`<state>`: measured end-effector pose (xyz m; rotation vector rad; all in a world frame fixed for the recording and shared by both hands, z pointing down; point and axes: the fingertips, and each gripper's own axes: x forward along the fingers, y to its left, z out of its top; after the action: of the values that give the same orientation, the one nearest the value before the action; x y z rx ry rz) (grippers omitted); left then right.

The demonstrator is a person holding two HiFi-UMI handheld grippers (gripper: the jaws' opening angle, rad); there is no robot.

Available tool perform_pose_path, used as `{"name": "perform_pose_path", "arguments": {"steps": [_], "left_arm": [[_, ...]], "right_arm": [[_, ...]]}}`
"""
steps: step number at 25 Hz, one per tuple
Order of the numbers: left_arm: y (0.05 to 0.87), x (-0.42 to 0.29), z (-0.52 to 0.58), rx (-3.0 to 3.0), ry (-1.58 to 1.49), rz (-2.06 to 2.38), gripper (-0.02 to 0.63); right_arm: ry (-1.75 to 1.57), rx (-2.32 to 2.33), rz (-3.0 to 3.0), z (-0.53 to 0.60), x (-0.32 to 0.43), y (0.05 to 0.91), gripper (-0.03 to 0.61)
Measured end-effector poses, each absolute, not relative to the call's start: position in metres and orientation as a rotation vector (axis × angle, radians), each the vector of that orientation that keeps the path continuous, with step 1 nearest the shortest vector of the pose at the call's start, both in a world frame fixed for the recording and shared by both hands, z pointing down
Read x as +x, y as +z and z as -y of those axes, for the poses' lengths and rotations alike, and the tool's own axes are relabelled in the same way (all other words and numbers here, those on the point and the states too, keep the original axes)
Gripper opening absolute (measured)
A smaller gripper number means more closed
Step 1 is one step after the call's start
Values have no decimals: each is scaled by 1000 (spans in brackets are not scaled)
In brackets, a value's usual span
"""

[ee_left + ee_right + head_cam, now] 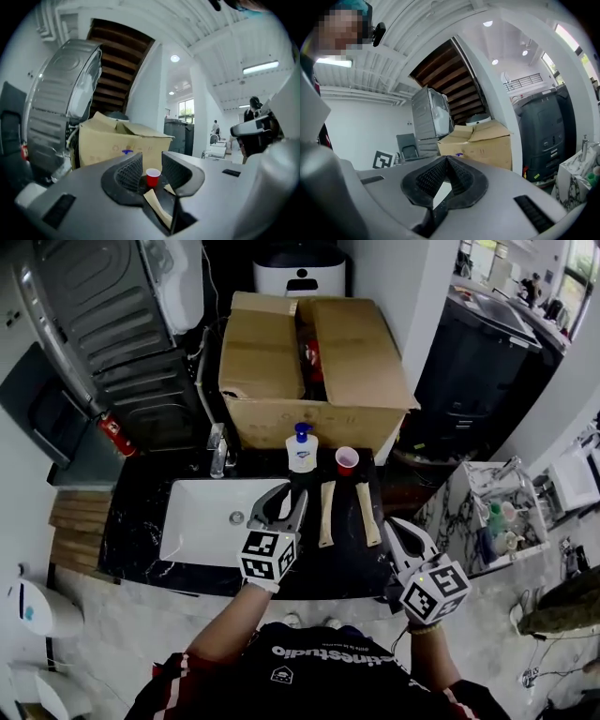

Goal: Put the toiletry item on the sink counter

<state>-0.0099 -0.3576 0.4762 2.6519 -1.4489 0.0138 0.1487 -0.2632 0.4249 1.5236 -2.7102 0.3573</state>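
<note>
A white pump bottle with a blue top [302, 448] stands upright on the black counter [141, 512] behind the sink, just in front of a cardboard box. My left gripper [284, 495] hovers a little nearer than the bottle, jaws wide open and empty. In the left gripper view, the gap of the left gripper [152, 159] frames a red cup [153, 176], and the blue pump top [126, 151] peeks over the left jaw. My right gripper [394, 524] hangs over the counter's front right with jaws shut on nothing, and the right gripper [446, 159] has its tips meeting.
A white sink basin [202, 521] with a faucet [218, 451] fills the counter's left. The red cup [347, 460] and two wooden pieces [326, 513] lie right of the basin. The open cardboard box [267, 362] blocks the back. A marble shelf with bottles [497, 521] stands at the right.
</note>
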Motion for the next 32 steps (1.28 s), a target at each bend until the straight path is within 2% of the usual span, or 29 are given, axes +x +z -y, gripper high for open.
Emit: {"name": "perform_pose_path", "arguments": {"steps": [5, 8, 10, 20, 32], "left_arm": [[439, -50, 331, 2761, 58, 1591, 121], [422, -64, 313, 2849, 79, 1662, 42], [414, -67, 302, 2890, 57, 1666, 17], [416, -76, 292, 2798, -137, 1475, 14], [416, -78, 293, 2805, -151, 1474, 14]], "right_arm": [[382, 1423, 2755, 272, 119, 431, 38], [366, 1372, 2772, 274, 103, 429, 38], [342, 1343, 2794, 276, 94, 426, 38], [222, 1305, 2866, 280, 64, 411, 40], [154, 1346, 2856, 287, 63, 406, 40]]}}
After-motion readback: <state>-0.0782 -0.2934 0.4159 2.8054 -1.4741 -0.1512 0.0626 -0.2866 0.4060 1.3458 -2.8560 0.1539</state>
